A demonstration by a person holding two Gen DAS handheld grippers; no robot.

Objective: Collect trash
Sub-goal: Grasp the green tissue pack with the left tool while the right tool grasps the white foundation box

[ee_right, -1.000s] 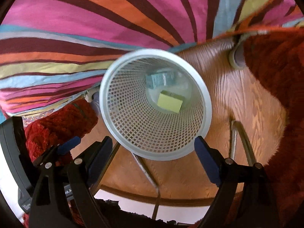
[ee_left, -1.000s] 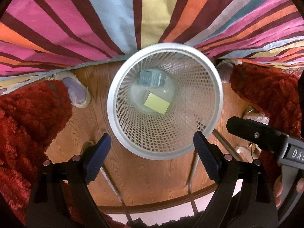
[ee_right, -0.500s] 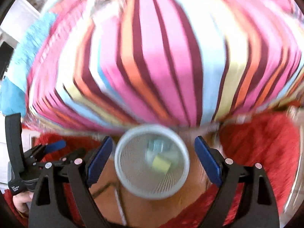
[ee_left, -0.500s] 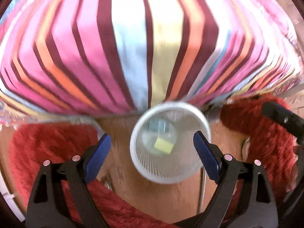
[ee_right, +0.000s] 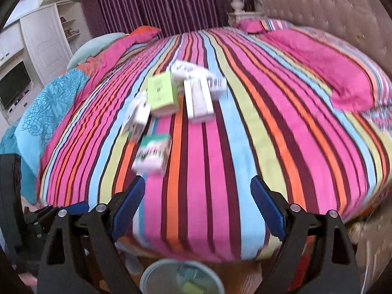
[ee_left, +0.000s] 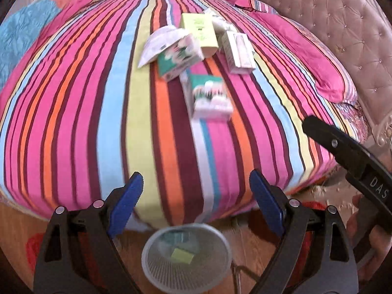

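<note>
Several small cartons lie scattered on the striped bedspread [ee_left: 98,122]: a green-and-white box [ee_left: 210,98] nearest, another green-and-white box [ee_left: 180,57], a lime box [ee_left: 199,33] and a white box [ee_left: 238,51]. In the right wrist view the nearest box [ee_right: 153,155] lies left of centre, with the lime box [ee_right: 163,93] behind it. A white mesh bin [ee_left: 186,257] stands on the floor below both grippers and holds a yellow-green piece and a teal box. My left gripper [ee_left: 194,203] and right gripper [ee_right: 198,208] hang open and empty above the bin, short of the bed's edge.
A tufted pink headboard [ee_left: 343,29] rises at the right and a pink pillow [ee_right: 330,73] lies along it. A blue patterned cover [ee_right: 44,107] sits on the bed's left side. White cupboards and a TV [ee_right: 14,85] stand at far left. Red rug [ee_left: 34,247] flanks the bin.
Both grippers have risen and tilted up from looking straight into the bin. The bin has dropped to the bottom edge and the bed top with its boxes has come into view.
</note>
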